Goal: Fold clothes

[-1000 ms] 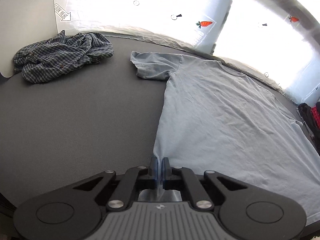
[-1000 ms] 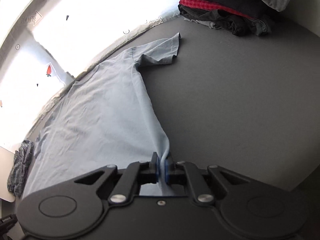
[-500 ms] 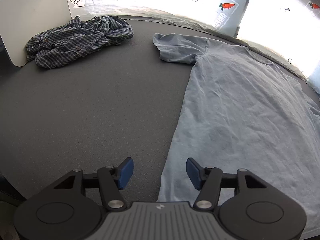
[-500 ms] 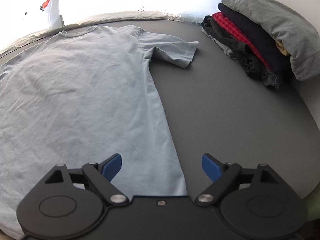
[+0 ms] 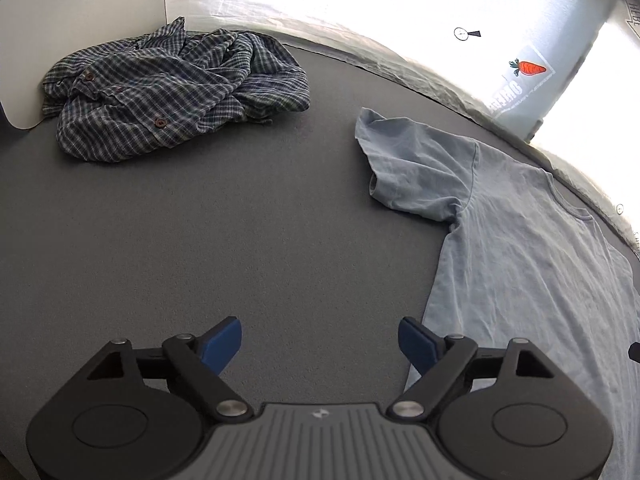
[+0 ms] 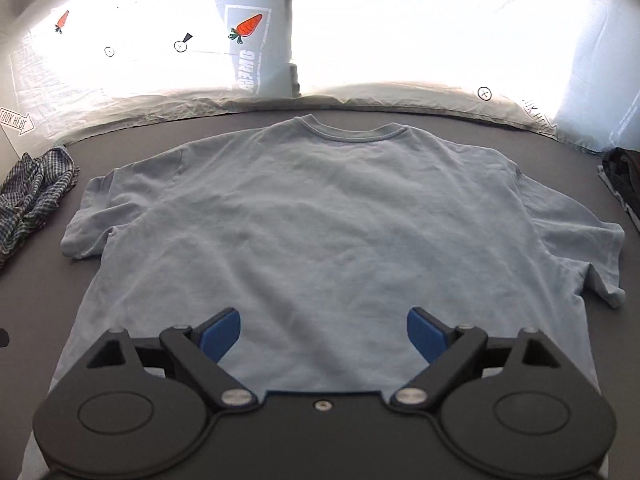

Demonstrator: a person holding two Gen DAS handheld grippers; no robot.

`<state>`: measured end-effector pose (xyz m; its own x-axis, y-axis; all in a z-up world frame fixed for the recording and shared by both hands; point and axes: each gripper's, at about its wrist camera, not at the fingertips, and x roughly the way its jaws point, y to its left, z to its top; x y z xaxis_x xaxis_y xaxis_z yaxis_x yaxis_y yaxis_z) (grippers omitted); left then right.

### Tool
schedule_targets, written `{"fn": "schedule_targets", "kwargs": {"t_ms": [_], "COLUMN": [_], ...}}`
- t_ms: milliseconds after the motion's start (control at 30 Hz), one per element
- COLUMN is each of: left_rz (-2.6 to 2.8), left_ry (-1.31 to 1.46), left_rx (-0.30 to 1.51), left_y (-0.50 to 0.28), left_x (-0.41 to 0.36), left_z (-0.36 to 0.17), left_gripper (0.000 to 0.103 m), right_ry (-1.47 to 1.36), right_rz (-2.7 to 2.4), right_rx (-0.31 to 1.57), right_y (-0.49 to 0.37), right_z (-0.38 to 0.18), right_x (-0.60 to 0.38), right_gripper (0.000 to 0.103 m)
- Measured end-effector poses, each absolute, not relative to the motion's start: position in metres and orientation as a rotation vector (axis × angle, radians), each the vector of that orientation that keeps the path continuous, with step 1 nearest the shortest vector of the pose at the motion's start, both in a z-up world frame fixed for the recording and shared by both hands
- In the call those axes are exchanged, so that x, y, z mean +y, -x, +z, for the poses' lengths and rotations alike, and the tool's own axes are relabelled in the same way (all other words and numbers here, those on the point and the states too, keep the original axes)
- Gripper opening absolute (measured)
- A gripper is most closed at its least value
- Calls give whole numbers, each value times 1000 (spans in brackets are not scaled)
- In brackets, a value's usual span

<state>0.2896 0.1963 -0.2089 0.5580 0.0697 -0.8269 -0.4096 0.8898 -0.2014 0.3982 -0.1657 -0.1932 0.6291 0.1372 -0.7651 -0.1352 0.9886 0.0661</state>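
Light blue T-shirt [image 6: 320, 220] lay spread flat on the dark grey table [image 5: 200, 220], collar toward the bright far edge, both short sleeves out to the sides, hem nearest the cameras; faint wrinkles across the body, no fold in it. Left sleeve slightly rumpled at its cuff in the left wrist view, T-shirt [image 5: 520, 260] there filling only the right side. Right gripper [image 6: 323, 334] hung over the lower middle of the shirt, blue pads wide apart, nothing pinched between them, cloth merely lying beneath. Left gripper [image 5: 319, 344] hung over bare table just beside the shirt's left side seam, pads spread wide after just opening further, clasping nothing; right-hand pad close over the shirt's edge, contact impossible to judge. Crumpled checked shirt [image 5: 172, 92] heaped at the far left of the table, well apart from the sleeve, against a white board [image 5: 80, 12]. Dark pile of clothes [image 6: 624, 184] just visible at the far right edge, near the right sleeve. Broad bare grey stretch between checked shirt and T-shirt. Behind the table, glaring white sheeting [image 6: 420, 28] with carrot stickers [image 6: 248, 26], small target marks and "look here" arrows.
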Motion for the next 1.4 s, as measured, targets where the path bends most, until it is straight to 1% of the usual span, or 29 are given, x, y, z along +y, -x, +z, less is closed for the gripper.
{"fn": "schedule_targets", "kwargs": {"t_ms": [33, 100, 133, 200, 233, 300, 433, 567, 800, 867, 900, 933, 967, 1000, 1033, 1133, 1233, 1400], "left_rz": [306, 337, 354, 360, 361, 369, 408, 431, 443, 433, 438, 442, 447, 451, 454, 451, 432, 419], "left_ry": [421, 472, 502, 560, 585, 615, 612, 627, 596, 609, 600, 591, 566, 550, 526, 500, 541, 487], "left_rx": [950, 954, 954, 944, 942, 948, 983, 992, 1030, 1015, 1017, 1020, 1022, 1024, 1027, 1038, 1030, 1014], "left_y": [-301, -319, -329, -347, -357, -376, -404, -421, -442, -443, -444, -445, -447, -447, -448, -449, -444, -436], "left_x": [206, 223, 234, 256, 267, 286, 311, 334, 358, 360, 359, 358, 355, 352, 349, 345, 341, 314], "left_z": [-210, -211, -211, -214, -215, -219, -226, -230, -243, -246, -246, -247, -247, -247, -247, -248, -244, -225], "left_gripper": [88, 89, 91, 95, 97, 98, 99, 99, 99, 103, 103, 103, 103, 103, 103, 103, 103, 103], "right_ry": [-17, -48, -60, -87, -104, -131, -130, -42, 58, 95, 126, 146, 162, 157, 150, 109, 74, 2], "right_rz": [179, 242, 274, 324, 346, 379, 474, 554, 530, 505, 491, 480, 475, 480, 484, 490, 482, 431], "right_rx": [877, 886, 892, 909, 920, 929, 925, 926, 927, 930, 931, 932, 922, 920, 919, 872, 806, 727], "right_y": [-410, -438, -452, -480, -493, -512, -532, -540, -552, -556, -558, -559, -559, -560, -560, -555, -545, -534], "right_z": [-193, -195, -197, -201, -203, -204, -207, -219, -245, -251, -254, -257, -258, -257, -256, -243, -221, -187], "right_x": [-152, -117, -99, -58, -39, -6, 60, 122, 176, 184, 189, 192, 192, 190, 188, 173, 152, 85], "right_gripper": [84, 73, 70, 56, 54, 41, 39, 39, 40, 40, 40, 37, 25, 8, 5, 4, 4, 4]}}
